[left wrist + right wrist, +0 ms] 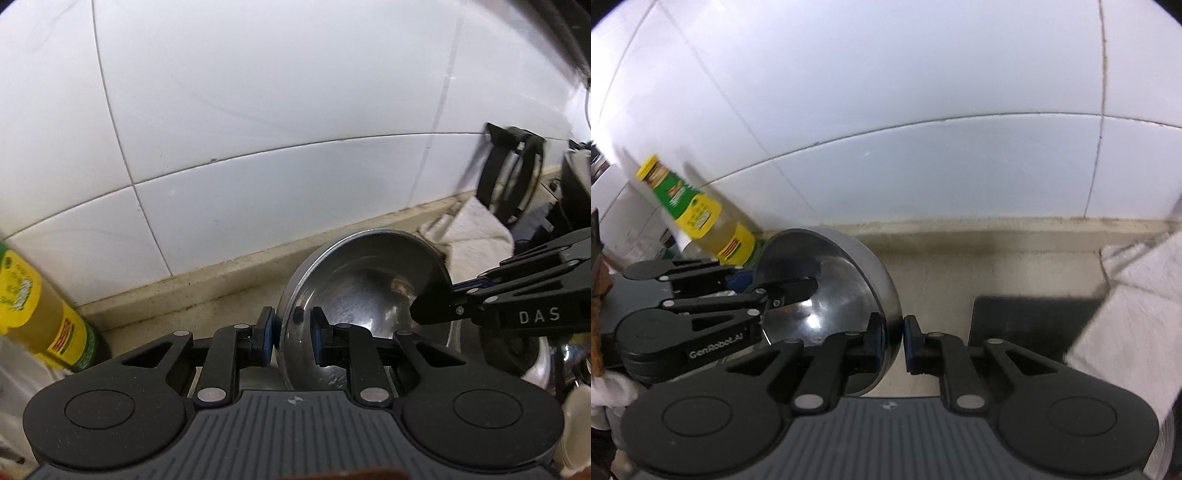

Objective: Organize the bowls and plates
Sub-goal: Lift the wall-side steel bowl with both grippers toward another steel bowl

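A steel bowl (365, 288) is held tilted above the beige counter, its hollow facing the cameras. My left gripper (291, 334) is shut on the bowl's left rim, one pad inside and one outside. My right gripper (892, 339) is shut on the opposite rim of the same bowl (827, 280). The right gripper also shows in the left wrist view (436, 310), reaching in from the right. The left gripper also shows in the right wrist view (798, 291), coming in from the left.
A yellow-labelled bottle (701, 221) stands at the left by the white tiled wall (258, 110). A white cloth (1137, 295) and a dark mat (1030, 321) lie on the counter at the right. A black rack (509, 177) and more steel ware (535, 365) are at the far right.
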The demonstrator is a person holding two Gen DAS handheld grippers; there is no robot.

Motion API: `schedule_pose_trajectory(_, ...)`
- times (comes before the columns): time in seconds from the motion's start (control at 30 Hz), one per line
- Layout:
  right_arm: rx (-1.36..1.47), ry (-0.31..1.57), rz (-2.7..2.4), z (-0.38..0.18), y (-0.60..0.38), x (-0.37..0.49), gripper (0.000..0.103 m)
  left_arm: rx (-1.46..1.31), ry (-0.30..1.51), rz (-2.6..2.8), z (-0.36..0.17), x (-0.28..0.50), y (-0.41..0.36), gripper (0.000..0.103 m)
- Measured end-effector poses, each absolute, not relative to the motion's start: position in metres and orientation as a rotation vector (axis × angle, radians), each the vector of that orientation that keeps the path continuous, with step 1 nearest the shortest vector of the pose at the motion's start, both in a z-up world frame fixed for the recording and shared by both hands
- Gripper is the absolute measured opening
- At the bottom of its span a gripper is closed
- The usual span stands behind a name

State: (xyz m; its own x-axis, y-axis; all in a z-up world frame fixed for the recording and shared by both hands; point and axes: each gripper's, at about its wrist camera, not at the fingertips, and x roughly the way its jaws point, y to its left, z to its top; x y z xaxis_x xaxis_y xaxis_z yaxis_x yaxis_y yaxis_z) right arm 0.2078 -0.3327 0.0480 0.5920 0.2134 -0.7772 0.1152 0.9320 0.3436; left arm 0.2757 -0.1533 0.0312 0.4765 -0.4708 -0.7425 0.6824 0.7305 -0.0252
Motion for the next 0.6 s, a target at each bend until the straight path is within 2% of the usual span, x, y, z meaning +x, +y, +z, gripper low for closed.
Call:
schedule_pose_trajectory(0.27, 0.367, 0.947, 0.072, 0.060, -0.314, 0.156, 0.014, 0.306, 0.802, -0.749, 0.032, 0.230, -0.142, 0.030)
schedule_pose_trajectory(0.6, 0.374, 1.010, 0.082, 0.044, -0.295, 0.122, 0.014, 0.311, 0.844, -0.766, 0.014, 0.197, -0.130, 0.030)
